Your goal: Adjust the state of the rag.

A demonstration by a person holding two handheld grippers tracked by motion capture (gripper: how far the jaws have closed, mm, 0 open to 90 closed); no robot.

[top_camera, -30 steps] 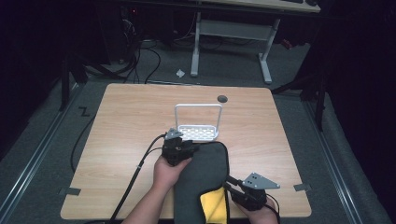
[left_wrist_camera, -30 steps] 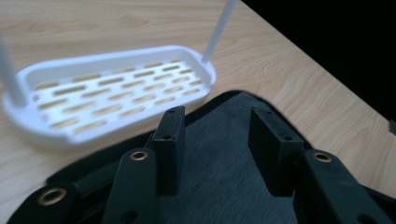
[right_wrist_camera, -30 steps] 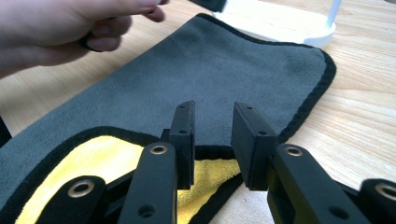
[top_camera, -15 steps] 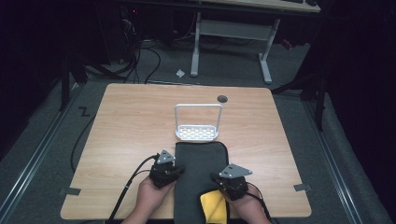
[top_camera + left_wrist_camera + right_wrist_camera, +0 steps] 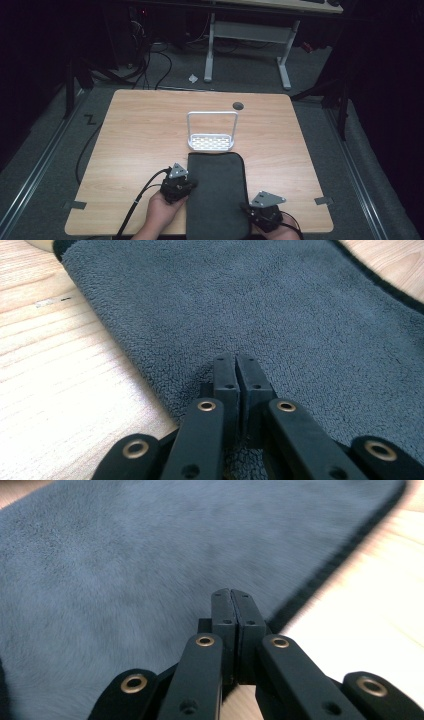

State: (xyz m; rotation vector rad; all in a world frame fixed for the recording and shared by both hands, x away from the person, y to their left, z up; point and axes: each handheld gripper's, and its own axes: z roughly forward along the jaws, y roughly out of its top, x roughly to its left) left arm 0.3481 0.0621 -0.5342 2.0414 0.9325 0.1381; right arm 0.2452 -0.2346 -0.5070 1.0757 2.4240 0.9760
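Left gripper (image 5: pixel 189 184) clamps the grey towel (image 5: pixel 218 192) at its left edge; right gripper (image 5: pixel 250 206) likewise at the right edge, jaws just closing; thin bites may slip once tensioned.

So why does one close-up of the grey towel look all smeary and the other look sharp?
In the right gripper view the grey towel and table are streaked with motion blur, while the right gripper looks crisp. In the left gripper view the towel's fuzzy pile is sharp near the left gripper. In the high view the room around the lit table is dark.
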